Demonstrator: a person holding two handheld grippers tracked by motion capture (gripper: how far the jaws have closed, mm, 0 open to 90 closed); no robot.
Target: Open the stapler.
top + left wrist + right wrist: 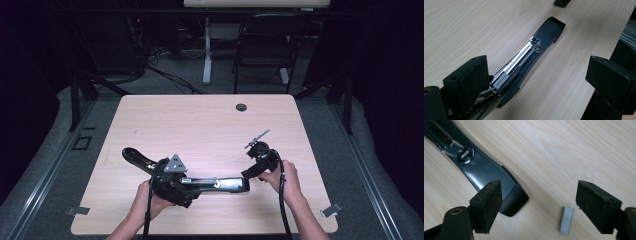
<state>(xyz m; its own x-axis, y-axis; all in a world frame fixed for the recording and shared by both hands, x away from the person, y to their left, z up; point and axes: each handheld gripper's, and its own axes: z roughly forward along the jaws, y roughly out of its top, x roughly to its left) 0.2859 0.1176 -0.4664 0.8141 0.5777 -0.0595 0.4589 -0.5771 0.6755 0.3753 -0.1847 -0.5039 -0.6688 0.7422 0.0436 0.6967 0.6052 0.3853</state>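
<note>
A black stapler (220, 183) lies swung wide open along the table's front. Its cover (136, 157) points back left and its base points right. In the left gripper view its silver staple channel (522, 58) runs up the middle. My left gripper (192, 190) is open, with the stapler's hinge end between the wide jaws (536, 71), close by the left pad (471, 80). My right gripper (251, 171) hovers at the base's right end, open (537, 195). A short strip of staples (566, 219) lies on the wood between its jaws, nearer the right pad (596, 205).
The wooden table (200, 120) has a round cable hole (241, 107) near its far edge and metal clips at the front corners (80, 210). The front edge runs just under the hands. A dark chair (265, 45) and a white desk leg (207, 50) stand beyond.
</note>
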